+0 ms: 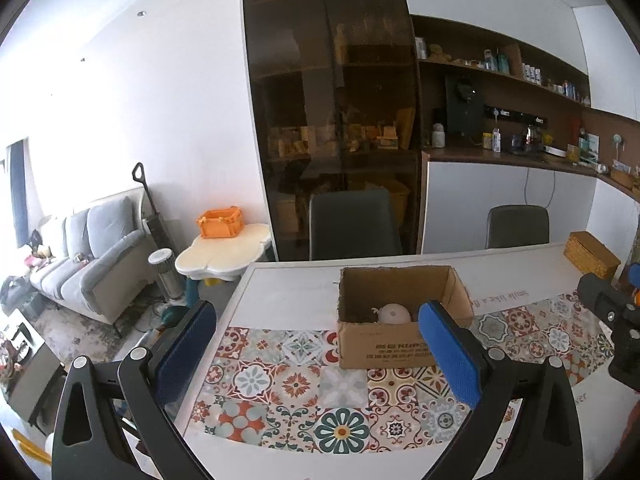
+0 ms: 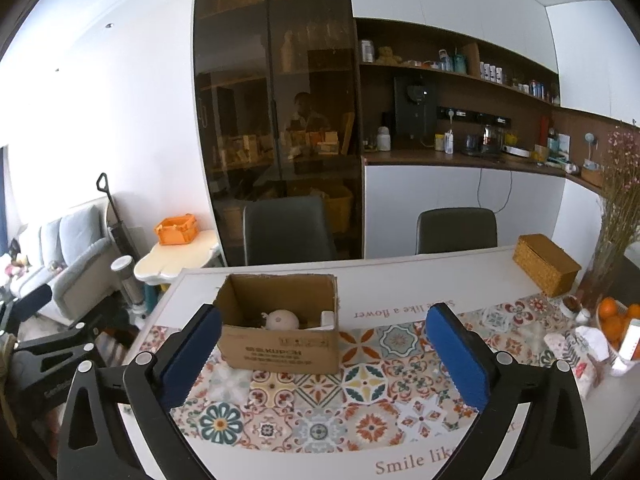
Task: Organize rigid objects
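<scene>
**Operator:** Report the position of the cardboard box (image 1: 400,312) relative to each gripper.

**Inspector:** The box stands upright and open-topped on the table (image 1: 288,296), at the far edge of the patterned tile mat (image 1: 304,384). In the left wrist view, the left gripper (image 1: 320,344) is held above the near part of the mat, with the box ahead of it and slightly right of centre. The right blue pad (image 1: 452,356) overlaps the box's near right corner in the picture; whether they touch cannot be told.

**Operator:** Left gripper state?

**Inspector:** Fingers wide apart, nothing between them.

**Operator:** Right gripper (image 2: 324,350)?

**Inspector:** Likewise spread wide and holding nothing. In the right wrist view the box (image 2: 280,328) sits ahead and left of centre, with the left pad (image 2: 192,356) overlapping the box's near left corner in the picture.

**Operator:** Box contents?

**Inspector:** A round white object (image 2: 282,319) lies on the box floor, and a small white block (image 2: 327,317) rests against the right inner wall.

**Operator:** Other items on the table?

**Inspector:** A woven box (image 2: 546,264) stands near the far right edge, well apart from the cardboard box. Oranges (image 2: 614,316) lie at the right edge.
</scene>
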